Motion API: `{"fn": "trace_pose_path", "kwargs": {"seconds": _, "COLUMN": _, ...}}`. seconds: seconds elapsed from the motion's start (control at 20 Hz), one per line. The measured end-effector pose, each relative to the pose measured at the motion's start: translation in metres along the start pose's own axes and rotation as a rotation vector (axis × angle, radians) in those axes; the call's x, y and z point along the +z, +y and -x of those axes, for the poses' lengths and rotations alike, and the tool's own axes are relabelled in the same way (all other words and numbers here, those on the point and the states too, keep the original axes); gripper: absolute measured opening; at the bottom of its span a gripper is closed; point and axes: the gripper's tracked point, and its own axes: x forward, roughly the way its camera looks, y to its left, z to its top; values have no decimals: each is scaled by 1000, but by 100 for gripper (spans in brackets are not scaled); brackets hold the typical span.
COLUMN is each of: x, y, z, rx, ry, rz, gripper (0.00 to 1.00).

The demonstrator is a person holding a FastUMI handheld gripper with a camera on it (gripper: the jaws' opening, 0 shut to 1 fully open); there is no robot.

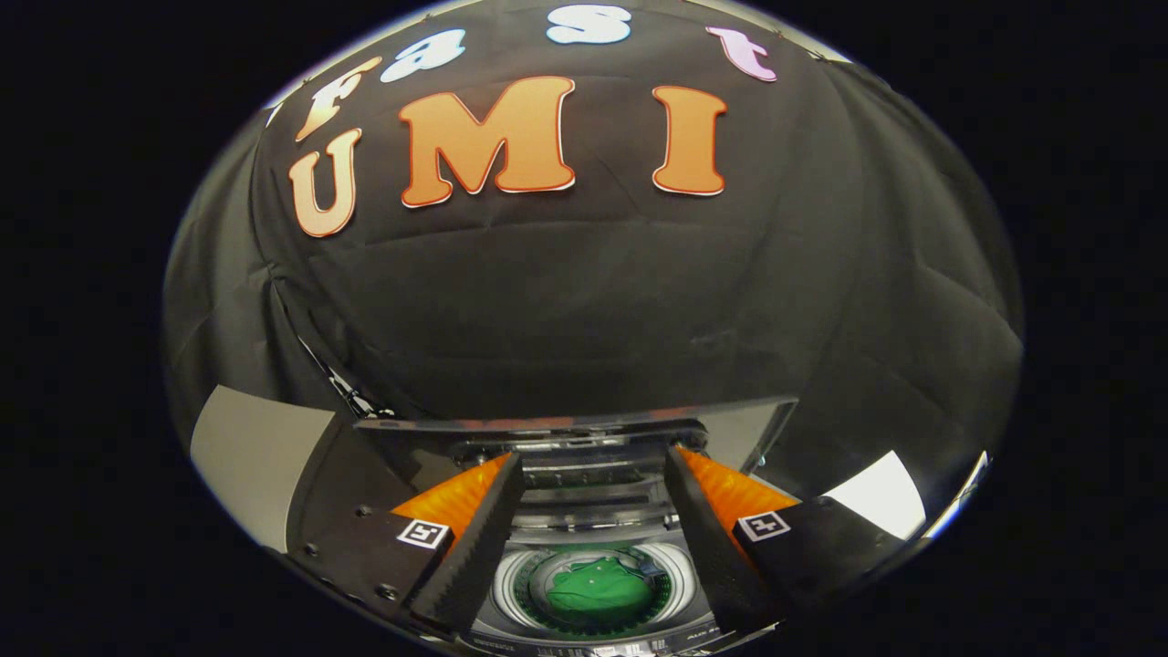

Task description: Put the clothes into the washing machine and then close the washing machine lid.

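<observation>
The claw is spread and empty above the washer; green cloth lies in the drum, and the raised lid stands just beyond the fingers.

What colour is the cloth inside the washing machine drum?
Green cloth, seen in the gripper view.

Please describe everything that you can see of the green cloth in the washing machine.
The green cloth is a bright, plain green fabric that looks soft. It lies crumpled in a low heap at the bottom of the round drum of the washing machine, under the raised lid. The drum's pale ring surrounds it. It is seen from above, in the gap between the fingers of the open gripper, which do not touch it. Its finer details are too small to tell.
</observation>
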Motion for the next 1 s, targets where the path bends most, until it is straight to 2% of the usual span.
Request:
{"fn": "trace_pose_path", "kwargs": {"seconds": 0.3, "x": 23, "y": 16, "z": -37, "rx": -5, "ry": -44, "rz": 17, "gripper": 98}}
{"fn": "trace_pose_path", "kwargs": {"seconds": 0.55, "x": 34, "y": 16, "z": -35, "rx": -8, "ry": -83, "rz": 17, "gripper": 97}}
{"fn": "trace_pose_path", "kwargs": {"seconds": 0.7, "x": 22, "y": 16, "z": -41, "rx": -10, "ry": -39, "rz": 7, "gripper": 98}}
{"fn": "trace_pose_path", "kwargs": {"seconds": 1.0, "x": 18, "y": 17, "z": -35, "rx": -15, "ry": -49, "rz": -13, "gripper": 97}}
